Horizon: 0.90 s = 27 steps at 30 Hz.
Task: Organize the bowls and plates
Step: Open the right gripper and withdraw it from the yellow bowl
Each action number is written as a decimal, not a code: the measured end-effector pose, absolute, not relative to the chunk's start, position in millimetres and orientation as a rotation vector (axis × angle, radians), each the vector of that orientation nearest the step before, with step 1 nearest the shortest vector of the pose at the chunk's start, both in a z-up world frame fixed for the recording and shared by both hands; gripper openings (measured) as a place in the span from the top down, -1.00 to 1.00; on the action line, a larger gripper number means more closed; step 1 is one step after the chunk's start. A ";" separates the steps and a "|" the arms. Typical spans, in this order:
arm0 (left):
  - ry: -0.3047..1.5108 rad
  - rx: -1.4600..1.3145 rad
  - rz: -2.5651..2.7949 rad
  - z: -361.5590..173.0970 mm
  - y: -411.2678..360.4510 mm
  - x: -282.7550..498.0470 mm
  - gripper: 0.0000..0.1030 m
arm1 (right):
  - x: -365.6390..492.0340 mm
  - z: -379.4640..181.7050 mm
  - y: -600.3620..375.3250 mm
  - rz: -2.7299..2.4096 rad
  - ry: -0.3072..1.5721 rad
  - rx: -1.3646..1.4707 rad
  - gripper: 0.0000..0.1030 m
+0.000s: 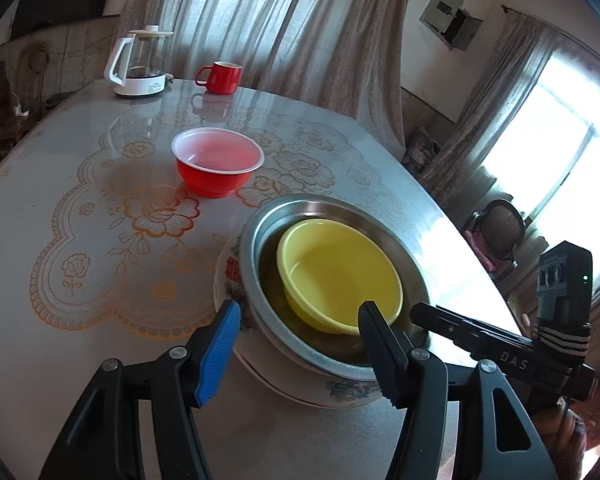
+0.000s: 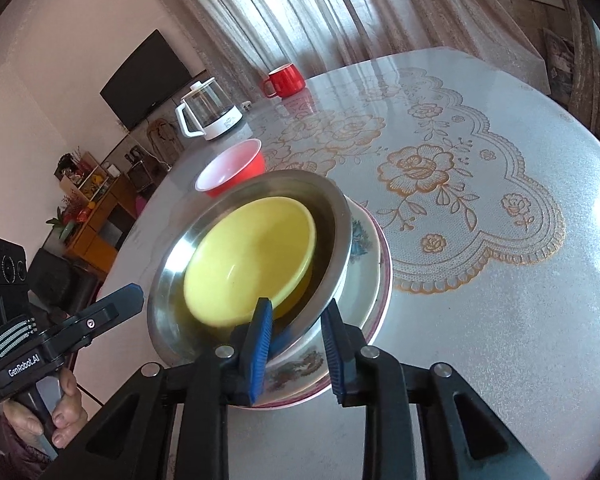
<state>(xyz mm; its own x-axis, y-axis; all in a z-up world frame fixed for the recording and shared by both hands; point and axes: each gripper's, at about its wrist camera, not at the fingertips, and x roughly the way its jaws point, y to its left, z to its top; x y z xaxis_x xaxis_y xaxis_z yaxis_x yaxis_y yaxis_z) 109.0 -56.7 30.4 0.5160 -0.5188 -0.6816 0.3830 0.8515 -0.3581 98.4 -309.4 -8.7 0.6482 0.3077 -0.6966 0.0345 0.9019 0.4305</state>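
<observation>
A yellow bowl (image 1: 340,272) (image 2: 252,256) sits inside a steel bowl (image 1: 260,236) (image 2: 332,216), which rests on stacked patterned plates (image 1: 228,272) (image 2: 368,248) near the table's front edge. A red bowl (image 1: 216,168) (image 2: 236,168) with a white inside stands alone farther back. My left gripper (image 1: 300,344) is open, its fingers either side of the steel bowl's near rim. My right gripper (image 2: 296,344) is partly open, straddling the steel bowl's near rim; whether the pads touch the rim I cannot tell.
A round table (image 1: 60,340) (image 2: 500,340) with a lace-pattern cover. At its far side stand a glass kettle (image 1: 140,64) (image 2: 208,112) with white base and a red mug (image 1: 220,76) (image 2: 284,80). Curtains hang behind.
</observation>
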 end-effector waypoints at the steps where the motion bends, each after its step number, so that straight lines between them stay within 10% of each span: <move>1: 0.874 -0.165 -0.530 30.3 -55.6 108.8 -0.23 | 98.0 -8.5 -308.8 0.157 0.858 0.426 0.49; 27: 0.866 -0.097 -0.379 22.1 -37.5 110.7 -0.42 | 98.9 18.1 -326.5 0.172 0.779 0.556 -0.26</move>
<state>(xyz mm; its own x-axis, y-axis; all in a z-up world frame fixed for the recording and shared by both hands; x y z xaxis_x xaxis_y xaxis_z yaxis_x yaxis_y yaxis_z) 110.7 -37.5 22.1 0.5856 -0.3638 -0.7244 0.2859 0.9289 -0.2353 98.9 -326.5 18.1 0.7062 0.3458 -0.6178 0.0542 0.8437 0.5341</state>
